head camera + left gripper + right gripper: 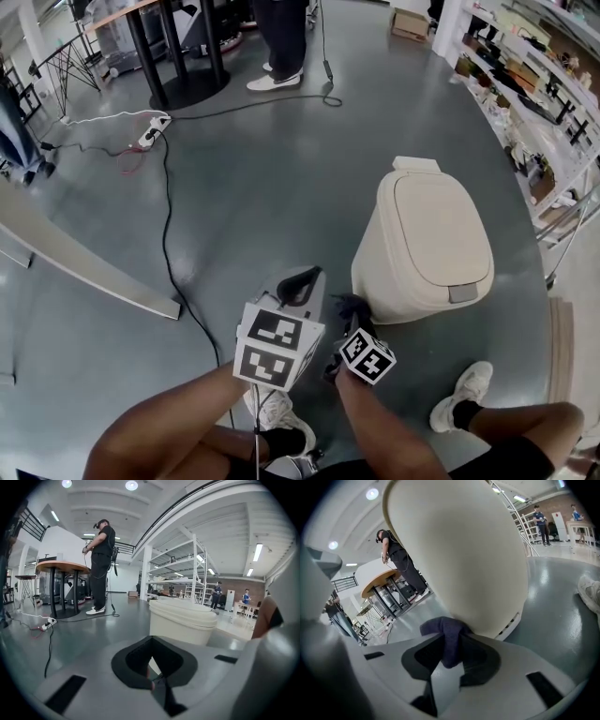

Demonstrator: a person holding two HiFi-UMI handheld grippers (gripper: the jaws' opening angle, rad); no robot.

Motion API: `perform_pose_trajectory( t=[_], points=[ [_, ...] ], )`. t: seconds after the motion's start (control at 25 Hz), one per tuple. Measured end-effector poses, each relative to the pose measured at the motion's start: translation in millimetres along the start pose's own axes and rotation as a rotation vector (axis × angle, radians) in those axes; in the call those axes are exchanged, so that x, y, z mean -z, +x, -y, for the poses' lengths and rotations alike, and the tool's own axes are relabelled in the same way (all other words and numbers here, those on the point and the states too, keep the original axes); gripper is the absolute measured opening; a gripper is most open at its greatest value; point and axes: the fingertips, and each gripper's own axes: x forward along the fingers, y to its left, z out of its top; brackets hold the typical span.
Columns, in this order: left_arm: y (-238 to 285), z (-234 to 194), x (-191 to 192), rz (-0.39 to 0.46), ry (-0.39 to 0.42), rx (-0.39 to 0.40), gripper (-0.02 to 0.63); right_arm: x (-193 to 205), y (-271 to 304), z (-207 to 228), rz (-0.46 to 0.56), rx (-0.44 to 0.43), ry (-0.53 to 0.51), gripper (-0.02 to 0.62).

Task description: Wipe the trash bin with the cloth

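Note:
A cream trash bin (422, 234) with a flip lid stands on the grey floor, right of centre in the head view. My right gripper (349, 319) is shut on a dark blue cloth (352, 306), low at the bin's near left side. In the right gripper view the cloth (447, 637) bunches between the jaws of that gripper (451, 648) and touches the bin's curved wall (459, 555). My left gripper (302, 281) hovers just left of the bin, its jaws shut on nothing. The bin (183, 620) lies ahead of the left gripper (152, 641).
A black cable (167, 234) snakes across the floor to a power strip (153, 131). A person (281, 37) stands by a black-legged table (178, 56) at the back. Shelving (534, 84) lines the right side. A pale board (84, 262) lies left. My shoe (466, 389) is near the bin.

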Motion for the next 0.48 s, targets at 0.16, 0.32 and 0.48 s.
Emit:
perform_pose_trajectory(
  t=[0.16, 0.32, 0.48],
  points=[
    [0.8, -2.7, 7.4, -0.018, 0.001, 0.002, 0.000, 13.3, 11.1, 6.7, -0.027, 0.008, -0.015, 0.092],
    [1.4, -10.4, 10.8, -0.021, 0.027, -0.024, 0.000, 17.6, 13.2, 2.7, -0.032, -0.009, -0.001, 0.092],
    [0.9, -12.6, 5.9, -0.013, 0.016, -0.032, 0.000, -4.7, -3.5, -17.9, 0.012, -0.055, -0.015, 0.092]
  ],
)
